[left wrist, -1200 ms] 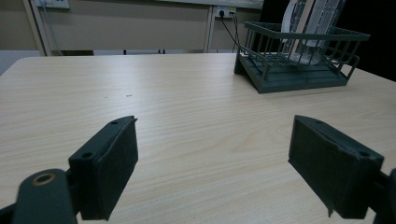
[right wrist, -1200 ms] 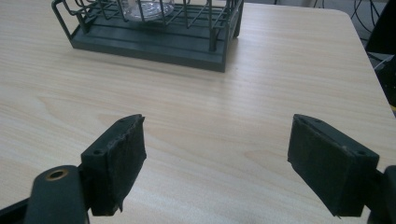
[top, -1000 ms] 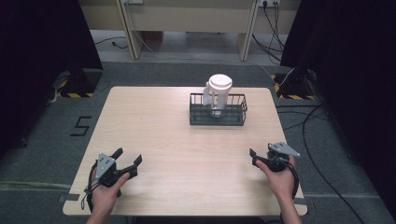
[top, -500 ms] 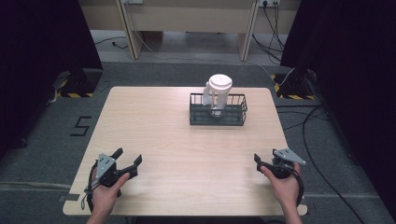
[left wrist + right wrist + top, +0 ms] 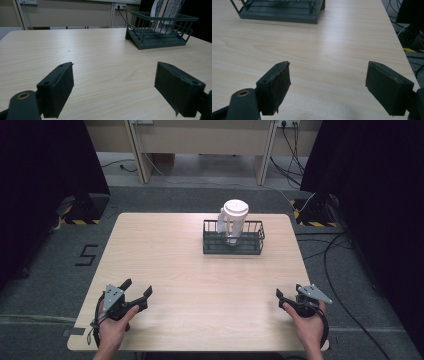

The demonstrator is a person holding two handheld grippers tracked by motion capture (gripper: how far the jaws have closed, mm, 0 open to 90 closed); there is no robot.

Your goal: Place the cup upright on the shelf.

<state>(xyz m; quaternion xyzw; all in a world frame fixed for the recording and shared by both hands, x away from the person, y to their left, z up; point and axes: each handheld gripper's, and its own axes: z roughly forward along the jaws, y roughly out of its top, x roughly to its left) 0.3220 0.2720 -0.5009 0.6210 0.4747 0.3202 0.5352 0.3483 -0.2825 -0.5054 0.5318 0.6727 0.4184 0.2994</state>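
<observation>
Right gripper (image 5: pixel 291 296) pulled back toward table (image 5: pixel 165 250) edge; both grippers' jaws wide, empty; cup (image 5: pixel 234 221) top cropped.

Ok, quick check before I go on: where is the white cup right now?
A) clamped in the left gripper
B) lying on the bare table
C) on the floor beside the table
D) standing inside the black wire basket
D: in the high view the white cup stands upright inside the black wire basket, and both grippers are open near the table's front edge.
</observation>
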